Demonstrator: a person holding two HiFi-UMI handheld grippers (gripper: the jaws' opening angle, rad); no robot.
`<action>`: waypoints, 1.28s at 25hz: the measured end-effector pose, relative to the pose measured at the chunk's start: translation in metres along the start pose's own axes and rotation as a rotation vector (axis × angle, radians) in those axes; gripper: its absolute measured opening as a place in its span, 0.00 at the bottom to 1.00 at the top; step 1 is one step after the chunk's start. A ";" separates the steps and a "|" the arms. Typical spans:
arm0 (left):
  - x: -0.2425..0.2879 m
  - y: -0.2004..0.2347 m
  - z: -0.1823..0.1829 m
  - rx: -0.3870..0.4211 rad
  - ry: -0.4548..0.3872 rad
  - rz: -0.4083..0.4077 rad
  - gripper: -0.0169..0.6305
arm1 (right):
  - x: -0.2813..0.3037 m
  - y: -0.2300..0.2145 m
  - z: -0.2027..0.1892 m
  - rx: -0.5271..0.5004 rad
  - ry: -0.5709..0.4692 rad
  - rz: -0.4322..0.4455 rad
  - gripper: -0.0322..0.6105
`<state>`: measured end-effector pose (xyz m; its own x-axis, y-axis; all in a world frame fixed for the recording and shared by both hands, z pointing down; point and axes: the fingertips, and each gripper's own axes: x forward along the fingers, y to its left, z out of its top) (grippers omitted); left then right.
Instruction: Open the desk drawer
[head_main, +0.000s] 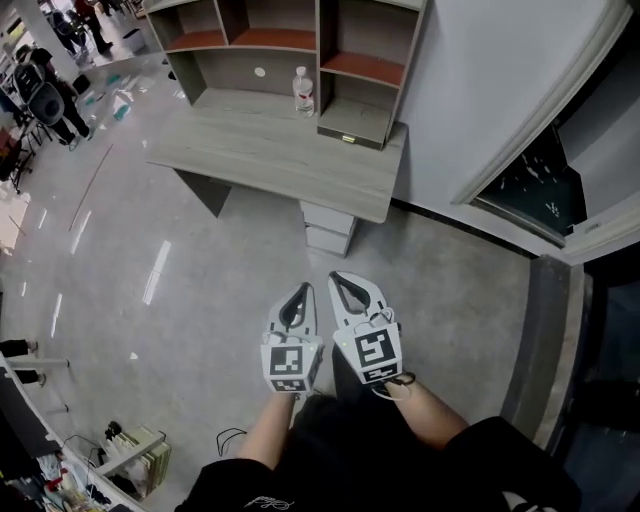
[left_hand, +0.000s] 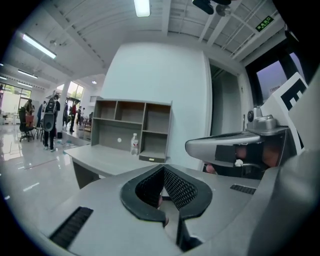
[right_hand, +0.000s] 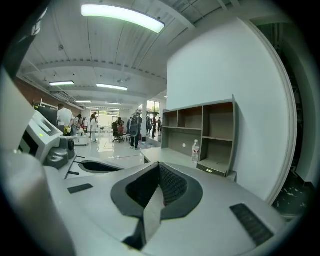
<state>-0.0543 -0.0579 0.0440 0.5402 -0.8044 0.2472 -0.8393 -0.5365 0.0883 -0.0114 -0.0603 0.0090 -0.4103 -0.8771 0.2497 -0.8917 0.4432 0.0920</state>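
Nearest to the head camera: bare forearms (head_main: 430, 410) stretched forward out of dark sleeves, carrying two pale grey plastic grippers with black-and-white marker cubes. Left gripper (head_main: 302, 291) and right gripper (head_main: 338, 277) held side by side, almost touching, aimed ahead and slightly downward. Jaws of both pressed together with nothing between the black ribbed pads, as confirmed in the left gripper view (left_hand: 163, 171) and the right gripper view (right_hand: 159, 166).

Task's thing: small stack of pale grey desk drawers (head_main: 328, 228), under the right end of the light wood-grain tabletop (head_main: 270, 150). Straight ahead of the jaws, well apart, with bare grey floor (head_main: 200, 300) between. Drawer fronts wide and level, long axis along the tabletop's front edge, facing the person. All fronts apparently shut. Handle or finger groove too small to make out from here.

Right gripper almost in line with the stack and slightly nearer; left gripper a little to the side.

Judged as approach only. For the pull, probably needed: coming close, lowering the nearer gripper, parting its jaws at the chosen front.
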 end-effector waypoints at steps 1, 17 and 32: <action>0.015 0.003 -0.001 -0.009 0.010 0.003 0.03 | 0.009 -0.011 0.000 0.002 0.006 0.004 0.06; 0.146 0.045 -0.031 -0.012 0.068 0.030 0.03 | 0.126 -0.083 -0.043 -0.028 0.053 0.078 0.06; 0.216 0.093 -0.176 -0.026 0.032 0.008 0.03 | 0.191 -0.084 -0.168 -0.071 0.068 -0.024 0.06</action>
<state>-0.0264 -0.2371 0.2754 0.5319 -0.7997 0.2785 -0.8449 -0.5233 0.1112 0.0170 -0.2341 0.2112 -0.3726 -0.8744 0.3108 -0.8845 0.4360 0.1661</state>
